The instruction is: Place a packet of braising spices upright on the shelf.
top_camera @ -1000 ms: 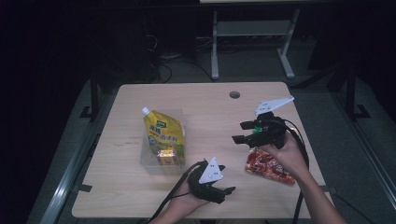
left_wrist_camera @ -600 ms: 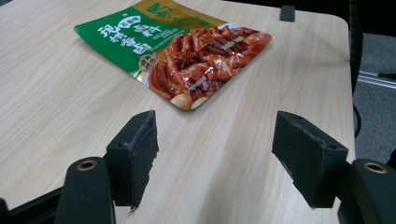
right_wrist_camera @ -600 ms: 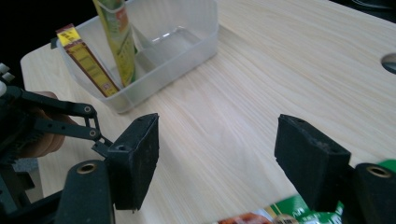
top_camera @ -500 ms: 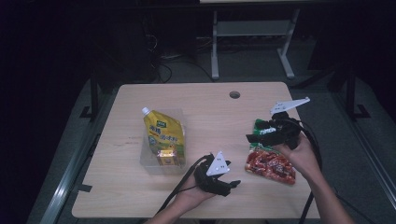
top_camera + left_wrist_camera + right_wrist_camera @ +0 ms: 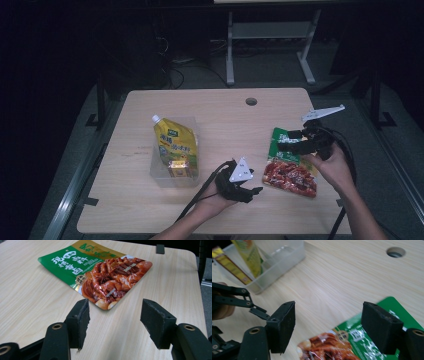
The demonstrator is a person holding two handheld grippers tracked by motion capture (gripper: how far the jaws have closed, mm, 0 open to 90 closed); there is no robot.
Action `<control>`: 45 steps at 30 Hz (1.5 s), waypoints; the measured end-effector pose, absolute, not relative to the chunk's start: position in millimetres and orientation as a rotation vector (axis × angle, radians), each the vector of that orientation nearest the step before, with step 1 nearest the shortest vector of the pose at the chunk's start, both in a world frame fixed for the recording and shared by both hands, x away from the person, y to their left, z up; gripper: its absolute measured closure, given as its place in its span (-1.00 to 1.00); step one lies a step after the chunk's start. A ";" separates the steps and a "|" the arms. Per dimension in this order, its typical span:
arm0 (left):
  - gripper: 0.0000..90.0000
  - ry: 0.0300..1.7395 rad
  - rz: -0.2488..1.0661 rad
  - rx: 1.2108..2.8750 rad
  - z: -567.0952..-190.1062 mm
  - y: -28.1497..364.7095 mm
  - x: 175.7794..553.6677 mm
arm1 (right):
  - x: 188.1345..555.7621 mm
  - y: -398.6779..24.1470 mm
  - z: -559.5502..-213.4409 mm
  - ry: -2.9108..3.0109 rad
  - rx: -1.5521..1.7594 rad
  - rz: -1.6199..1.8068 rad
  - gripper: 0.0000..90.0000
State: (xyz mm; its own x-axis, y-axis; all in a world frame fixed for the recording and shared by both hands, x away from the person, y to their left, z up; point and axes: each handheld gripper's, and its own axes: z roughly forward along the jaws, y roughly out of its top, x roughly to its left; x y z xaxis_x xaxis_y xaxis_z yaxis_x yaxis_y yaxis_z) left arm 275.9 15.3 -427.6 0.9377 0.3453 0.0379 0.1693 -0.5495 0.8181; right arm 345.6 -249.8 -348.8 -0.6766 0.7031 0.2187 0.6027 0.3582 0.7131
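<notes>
A flat sauce packet, green at one end and red with a food picture at the other, lies on the right of the wooden table. My left gripper lies low just left of the packet's red end, pointing at it. In the left gripper view the packet sits just beyond the left gripper; its jaws have just been closing, with only bare table between them. My right gripper hovers over the green end. The right gripper has been opening a little and holds nothing.
A clear plastic container stands left of centre, holding a yellow spouted pouch and a small yellow box. A cable hole pierces the table's far side. Cables trail off the near edge. Dark floor and a white stand lie beyond.
My right hand has shifted right, so the packet's green end now shows. My left gripper has moved right towards the packet's red end and its jaws have narrowed.
</notes>
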 end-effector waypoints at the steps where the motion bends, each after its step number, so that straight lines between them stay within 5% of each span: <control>1: -0.09 0.360 0.241 2.164 -427.7 14.4 277.3 | 346.2 -252.8 -350.7 2.480 1.213 1.210 -0.41; 9: 0.08 0.357 0.225 2.162 -429.6 0.1 290.2 | 347.2 -270.4 -357.4 2.441 1.298 1.157 -0.43; 26: 0.76 0.370 0.193 2.226 -448.3 -42.0 316.3 | 359.8 -302.1 -380.2 2.366 1.483 1.072 -0.45; 45: 0.88 0.426 0.216 2.347 -465.5 -66.2 331.3 | 371.8 -330.6 -411.6 2.286 1.721 0.950 -0.47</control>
